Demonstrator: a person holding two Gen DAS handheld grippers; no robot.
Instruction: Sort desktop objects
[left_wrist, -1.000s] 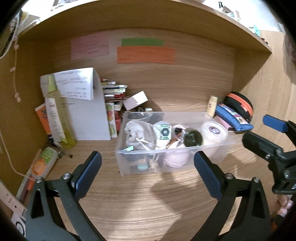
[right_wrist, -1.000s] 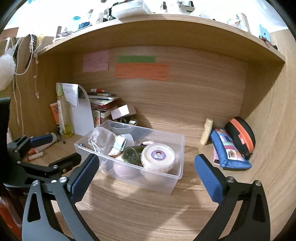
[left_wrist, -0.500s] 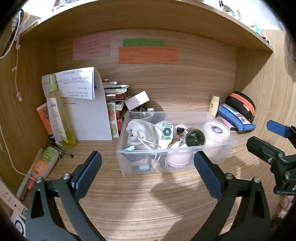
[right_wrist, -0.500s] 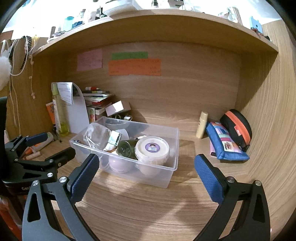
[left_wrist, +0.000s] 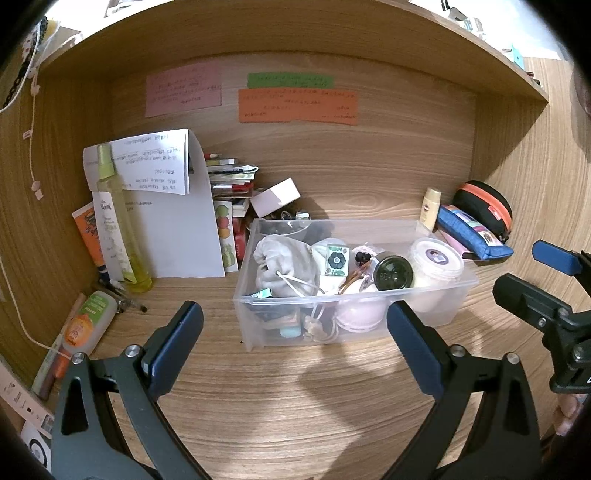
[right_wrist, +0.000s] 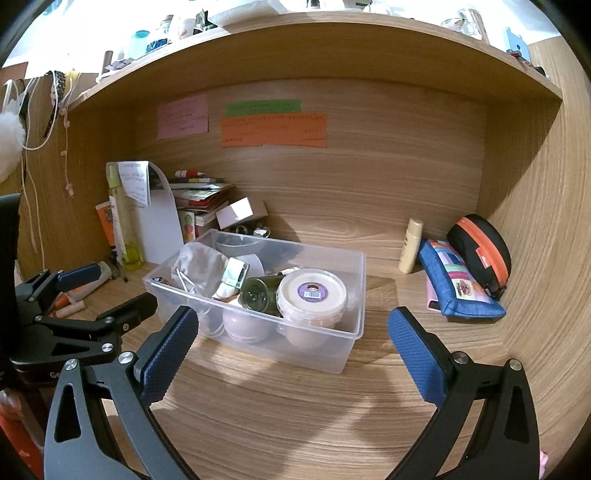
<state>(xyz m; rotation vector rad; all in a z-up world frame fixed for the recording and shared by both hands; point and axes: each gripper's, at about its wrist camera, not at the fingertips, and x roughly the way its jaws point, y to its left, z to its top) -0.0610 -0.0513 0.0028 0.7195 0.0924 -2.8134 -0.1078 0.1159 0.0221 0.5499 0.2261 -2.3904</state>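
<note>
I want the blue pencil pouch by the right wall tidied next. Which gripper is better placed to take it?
Right. The right gripper is open and empty, with the blue pouch just off its right finger. The left gripper faces the clear bin and would have to cross the right one.

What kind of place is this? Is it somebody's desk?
Probably a home study desk with a shelf overhead: coloured paper notes stuck on the back panel, stacked books, and a blue pencil case.

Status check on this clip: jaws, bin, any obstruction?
Left gripper and right gripper: jaws open, empty. Clear bin on desk, full of items, untouched. Nothing between jaws and bin.
</note>
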